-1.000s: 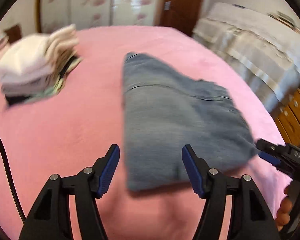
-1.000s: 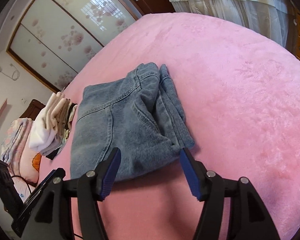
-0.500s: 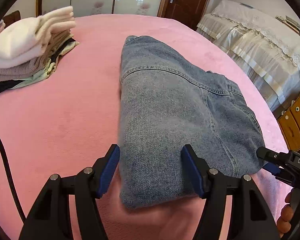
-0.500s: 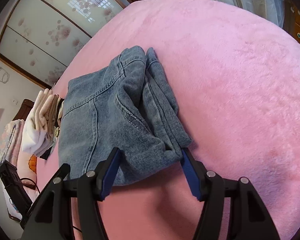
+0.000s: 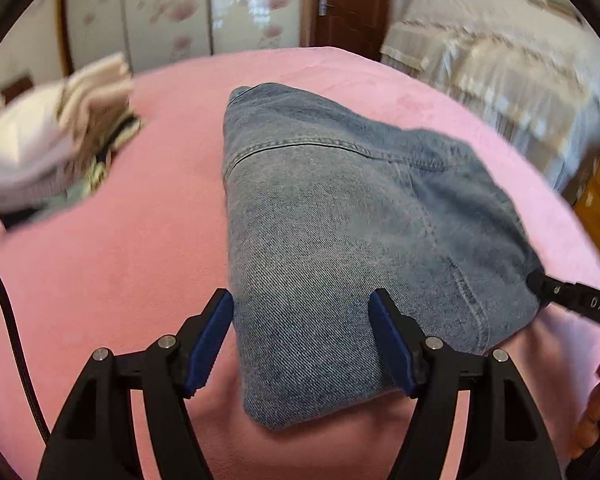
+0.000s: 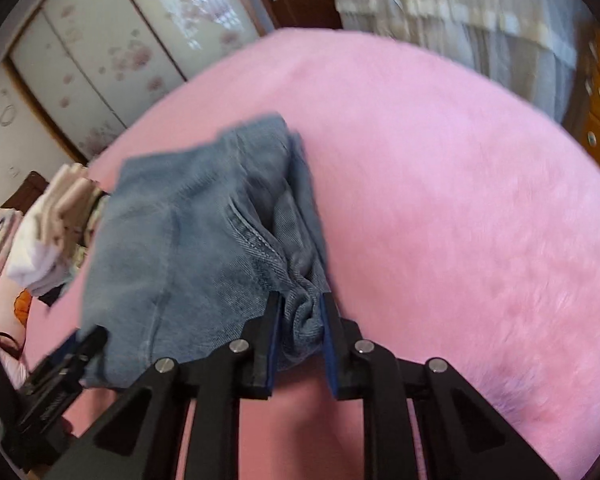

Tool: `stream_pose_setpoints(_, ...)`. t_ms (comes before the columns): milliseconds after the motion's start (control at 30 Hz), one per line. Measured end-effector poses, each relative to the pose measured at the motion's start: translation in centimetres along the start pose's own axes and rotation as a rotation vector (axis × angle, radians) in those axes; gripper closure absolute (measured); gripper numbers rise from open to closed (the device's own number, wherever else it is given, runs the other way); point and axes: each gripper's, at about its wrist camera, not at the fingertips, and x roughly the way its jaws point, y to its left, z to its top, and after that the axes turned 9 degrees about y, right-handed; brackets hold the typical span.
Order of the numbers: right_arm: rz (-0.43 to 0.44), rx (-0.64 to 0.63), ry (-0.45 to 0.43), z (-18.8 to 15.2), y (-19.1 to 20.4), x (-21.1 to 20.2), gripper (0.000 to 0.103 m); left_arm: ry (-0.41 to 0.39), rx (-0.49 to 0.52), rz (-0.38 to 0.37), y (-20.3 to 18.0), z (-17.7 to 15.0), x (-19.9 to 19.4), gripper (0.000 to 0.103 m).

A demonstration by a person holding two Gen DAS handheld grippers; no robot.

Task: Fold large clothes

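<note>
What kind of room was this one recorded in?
Most likely a home bedroom: the folded jeans lie on a wide pink plush bedspread, a floral sliding wardrobe stands behind, and a pile of folded clothes sits nearby.

From my left wrist view, the pile of folded clothes (image 5: pixel 55 148) left of the jeans (image 5: pixel 340 216) is smeared by motion and cut by the frame edge, so I can't separate its layers. Right of the jeans, the right gripper (image 5: pixel 572 300) runs out of frame. In my right wrist view, the jeans' corner bunched between the closing pads (image 6: pixel 273 344) seems pinched, though its underside is hidden.
</note>
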Motion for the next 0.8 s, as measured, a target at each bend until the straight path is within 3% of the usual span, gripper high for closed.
stream_pose_setpoints(67,-0.009,-0.017,-0.009,-0.2,0.4,-0.6,0.082,0.007,0.030,0.009,-0.3,0.1,-0.3,0.035)
stream_pose_setpoints(200,-0.070,-0.081,-0.048,1.1,1.7,-3.3,0.070,0.060,0.024,-0.063,0.8,1.4,-1.8,0.035)
stream_pose_setpoints(400,0.006,-0.224,-0.118,4.3,6.1,-5.3,0.070,0.013,0.026,-0.105,2.8,5.8,-4.7,0.034)
stream_pose_setpoints(600,0.060,-0.327,-0.087,8.9,12.0,-0.3,0.070,0.013,-0.048,-0.130,3.9,11.6,-2.2,0.034)
stream_pose_setpoints(700,0.092,-0.340,-0.047,11.3,13.8,3.3,0.070,0.012,-0.110,-0.167,4.4,14.4,0.6,0.034)
stream_pose_setpoints(800,0.069,-0.351,-0.005,13.0,14.5,6.7,0.070,0.054,-0.170,-0.203,4.5,16.3,4.0,0.034)
